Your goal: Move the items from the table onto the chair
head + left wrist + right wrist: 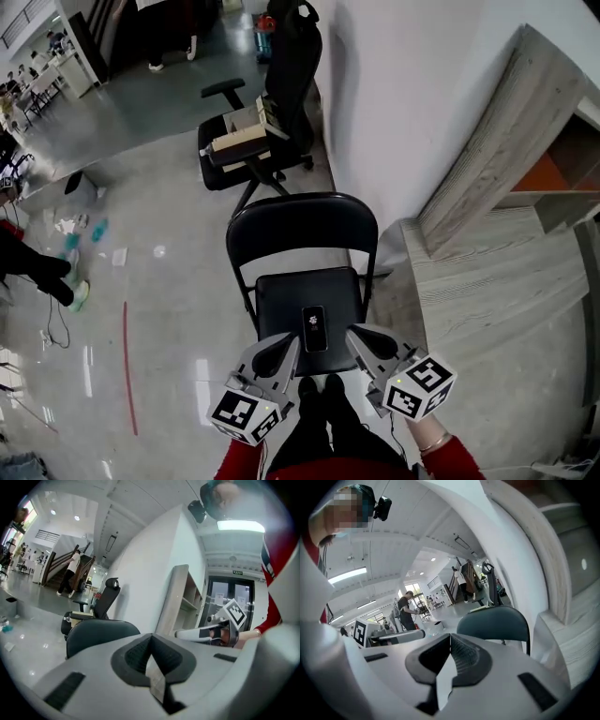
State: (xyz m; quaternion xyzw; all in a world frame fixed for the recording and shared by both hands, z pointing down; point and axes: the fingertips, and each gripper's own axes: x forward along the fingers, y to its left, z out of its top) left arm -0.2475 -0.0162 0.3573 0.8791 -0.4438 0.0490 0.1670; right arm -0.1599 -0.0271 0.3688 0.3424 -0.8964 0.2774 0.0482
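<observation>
1. Black phone point(315, 328) lies on the chair point(300, 220) seat.
2. Jaws of left hand-held gripper point(289, 345) and right hand-held gripper point(356, 336): together, empty.
3. Step: phone delivered. The next move probably calls for turning to the desk point(487, 281), though no further item shows there.

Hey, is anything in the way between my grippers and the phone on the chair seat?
Nothing visible. The phone lies alone on the seat. In the head view the left gripper and right gripper flank it, both shut and empty.
</observation>
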